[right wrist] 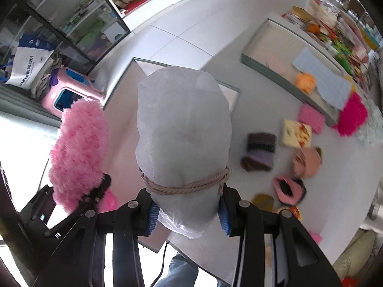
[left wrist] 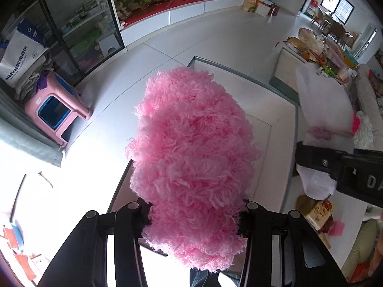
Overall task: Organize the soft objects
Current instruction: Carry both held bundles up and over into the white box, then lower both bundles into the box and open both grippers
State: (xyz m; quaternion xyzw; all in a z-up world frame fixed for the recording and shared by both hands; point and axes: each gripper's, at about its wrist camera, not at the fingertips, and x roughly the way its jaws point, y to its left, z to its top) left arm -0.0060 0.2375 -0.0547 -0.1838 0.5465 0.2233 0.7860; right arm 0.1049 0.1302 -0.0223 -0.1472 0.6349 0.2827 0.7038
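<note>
The left hand-held gripper [left wrist: 194, 217] is raised above the white surface [left wrist: 268, 119], its two black fingers clenched on the lower part of a fluffy pink plush piece [left wrist: 194, 162], which stands up ahead of the fingers and fills the middle of the left wrist view. The right hand-held gripper [right wrist: 189, 209] is held just beside it, also above the surface; its blue-padded fingers [right wrist: 153, 215] grasp a white drawstring bag [right wrist: 182, 124] below the pinkish cord [right wrist: 189, 186] wound round its neck. The bag points upright away from the fingers. What is inside the bag cannot be told through the fabric.

Taking the white bag as the landmark: the pink plush piece hangs close on its left in the right wrist view. Behind the bag lies a shallow grey-rimmed tray [right wrist: 141, 62]. Right of the bag, lying on the surface, are folded dark and purple cloths [right wrist: 259, 150], a pale printed box [right wrist: 296, 134], a peach cap-like soft item [right wrist: 307, 160] and a pink slipper with a dark lining [right wrist: 289, 189]. Farther right sits a second grey-walled tray [right wrist: 263, 64] holding a pale blue cloth [right wrist: 323, 81] and an orange plush ball [right wrist: 305, 81], with a bright magenta fluffy item [right wrist: 354, 114] at its near end.
</note>
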